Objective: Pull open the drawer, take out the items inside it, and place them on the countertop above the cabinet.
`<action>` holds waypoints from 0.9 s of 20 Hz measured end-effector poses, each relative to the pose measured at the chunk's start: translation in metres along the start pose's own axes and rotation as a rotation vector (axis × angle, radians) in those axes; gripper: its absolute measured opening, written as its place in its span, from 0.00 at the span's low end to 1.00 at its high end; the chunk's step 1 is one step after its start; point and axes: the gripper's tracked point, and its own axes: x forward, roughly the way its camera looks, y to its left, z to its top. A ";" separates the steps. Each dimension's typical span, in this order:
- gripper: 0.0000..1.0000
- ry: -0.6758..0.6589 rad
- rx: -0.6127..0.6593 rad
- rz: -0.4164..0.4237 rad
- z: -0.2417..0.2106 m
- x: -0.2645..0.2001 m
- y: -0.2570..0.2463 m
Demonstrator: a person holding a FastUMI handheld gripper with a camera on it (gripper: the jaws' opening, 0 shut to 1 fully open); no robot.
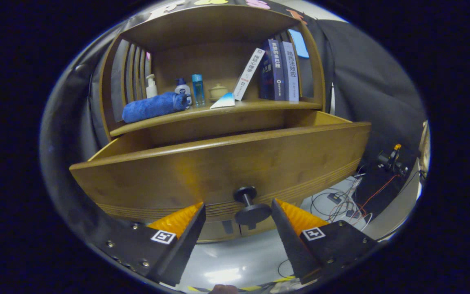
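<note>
The wooden cabinet point(218, 73) stands ahead of the gripper, and its drawer point(218, 167) is pulled out toward the camera. Only the drawer's broad front panel and the top edges of its side walls can be seen; the inside is hidden behind the front, so what lies in it cannot be told.

Above the drawer, the countertop point(259, 107) forms an open shelf under the cabinet's curved hood. Going from left to right along it: a rolled blue towel point(153, 106) lies near the front edge at the left end. Behind it, against the far wall, stands a white pump bottle point(151, 86). Next comes a small white bottle with a blue cap point(182, 88), just beside the towel's right end, then a slim clear blue bottle point(197, 90). A small pale lidded pot point(218, 91) sits farther back. A white and blue folded card point(223, 101) lies near the front edge, with a white book point(249, 74) leaning tilted above it. At the right end, upright dark books point(279, 70) stand together, touching one another.

The drawer's dark round knob point(251, 208) juts from the lower middle of the front panel. The gripper point(238, 212) is held low, level with the knob, pointing straight at the drawer front. Its fingers point(178, 220) are spread wide, one on each side of the knob, and neither touches it.

To the right of the cabinet, loose cables point(345, 202) lie on the floor point(235, 257).
</note>
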 end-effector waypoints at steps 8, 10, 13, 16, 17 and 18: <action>0.97 -0.022 0.018 0.092 0.011 0.022 0.007; 0.97 -0.024 0.013 0.094 0.014 0.027 0.008; 0.97 -0.029 0.057 0.101 0.013 0.033 0.008; 0.97 -0.048 0.115 0.098 0.018 0.041 0.007; 0.97 -0.053 0.123 0.102 0.019 0.045 0.008; 0.97 -0.057 0.124 0.108 0.020 0.047 0.010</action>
